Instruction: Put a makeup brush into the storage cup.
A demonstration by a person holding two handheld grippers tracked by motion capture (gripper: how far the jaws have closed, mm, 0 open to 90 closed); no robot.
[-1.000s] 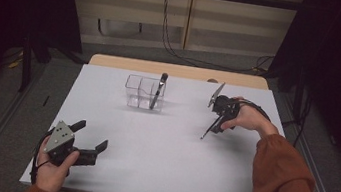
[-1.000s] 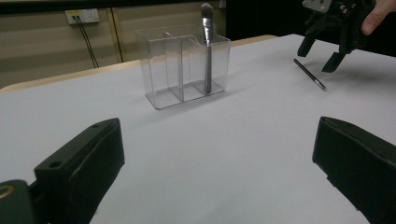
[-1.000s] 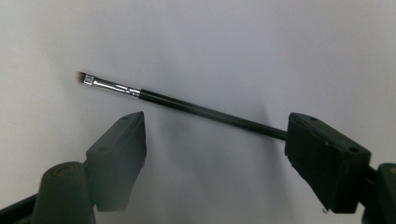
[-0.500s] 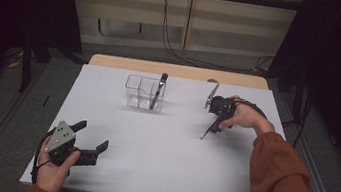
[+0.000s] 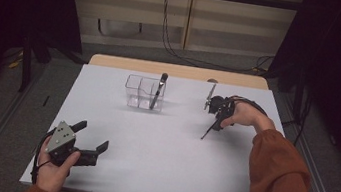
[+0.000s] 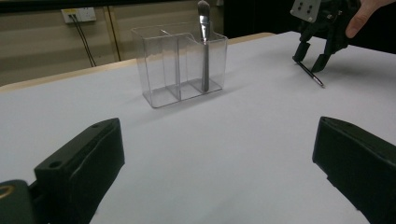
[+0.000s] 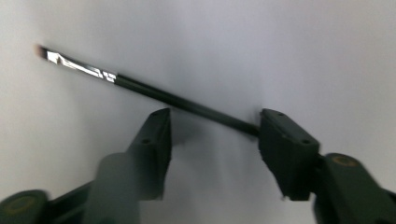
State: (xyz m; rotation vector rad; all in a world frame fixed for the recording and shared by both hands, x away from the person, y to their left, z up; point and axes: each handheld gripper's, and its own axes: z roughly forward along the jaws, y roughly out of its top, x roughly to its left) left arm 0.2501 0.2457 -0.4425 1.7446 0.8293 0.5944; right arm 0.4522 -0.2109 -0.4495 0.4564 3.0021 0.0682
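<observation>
A thin dark brush (image 7: 154,93) with a silver ferrule lies flat on the white table (image 5: 158,165), right of the middle (image 5: 207,131). My right gripper (image 7: 215,126) points down over its handle. Its jaws have just been closing, with the handle between them, and the pads do not grip it. In the high view that gripper (image 5: 216,113) sits at the far right. A clear divided organizer (image 5: 140,91) stands at the back centre with a larger brush (image 5: 159,90) upright in it. My left gripper (image 5: 94,134) rests open at the near left, holding nothing.
In the left gripper view the organizer (image 6: 173,65) stands ahead, with the right gripper (image 6: 312,59) and the thin brush (image 6: 312,74) beyond it to the right. The table's wooden back edge (image 5: 177,70) runs behind, with cables on the floor past it.
The right gripper has tilted slightly over the thin brush. The brush, the organizer and the left hand stay where they were.
</observation>
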